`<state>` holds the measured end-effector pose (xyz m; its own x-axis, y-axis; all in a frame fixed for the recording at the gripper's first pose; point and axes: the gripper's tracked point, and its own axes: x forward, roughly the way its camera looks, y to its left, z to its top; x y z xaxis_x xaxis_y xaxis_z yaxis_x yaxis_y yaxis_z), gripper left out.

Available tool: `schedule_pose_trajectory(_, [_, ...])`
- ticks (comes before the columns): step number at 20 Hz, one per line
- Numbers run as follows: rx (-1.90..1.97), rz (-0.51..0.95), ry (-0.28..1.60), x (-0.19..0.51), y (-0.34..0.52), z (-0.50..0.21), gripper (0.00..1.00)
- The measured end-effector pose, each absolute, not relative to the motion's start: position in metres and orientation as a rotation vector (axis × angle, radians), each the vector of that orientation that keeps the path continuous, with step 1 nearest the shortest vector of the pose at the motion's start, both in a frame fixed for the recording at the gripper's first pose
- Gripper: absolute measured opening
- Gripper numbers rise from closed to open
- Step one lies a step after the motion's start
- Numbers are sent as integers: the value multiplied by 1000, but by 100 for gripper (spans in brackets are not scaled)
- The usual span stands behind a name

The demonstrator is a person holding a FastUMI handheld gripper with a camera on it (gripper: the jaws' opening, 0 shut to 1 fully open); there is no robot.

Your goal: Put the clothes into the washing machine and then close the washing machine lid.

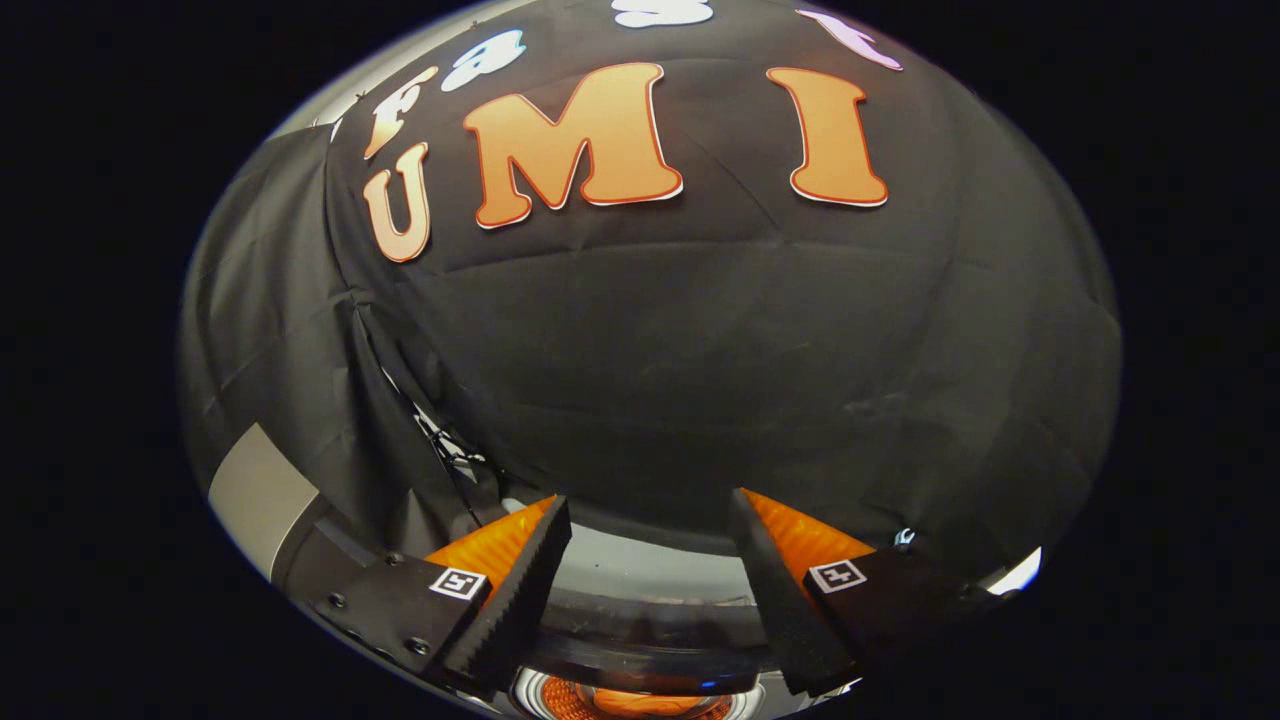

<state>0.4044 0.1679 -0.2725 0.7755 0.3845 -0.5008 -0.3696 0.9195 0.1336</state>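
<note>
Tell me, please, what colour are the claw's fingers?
Orange with black ribbed pads, best seen in the gripper view: the claw is open, fingers apart.

So the gripper (650,560) has its fingers (520,590) spread apart with nothing between them. The washing machine (640,570) sits right below and just ahead of them, its drum opening (625,700) under the gap. Booth wall (700,350) stands beyond.

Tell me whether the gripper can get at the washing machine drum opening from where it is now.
Probably yes. The gripper is open and holds nothing, and the washing machine sits just below and between its fingers, the orange thing in the drum showing between them. Nothing visible blocks the way down.
</note>
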Motion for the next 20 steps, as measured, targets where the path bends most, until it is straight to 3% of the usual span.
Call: schedule_pose_trajectory(20, [-5, 364, 436, 313, 144, -271, 100])
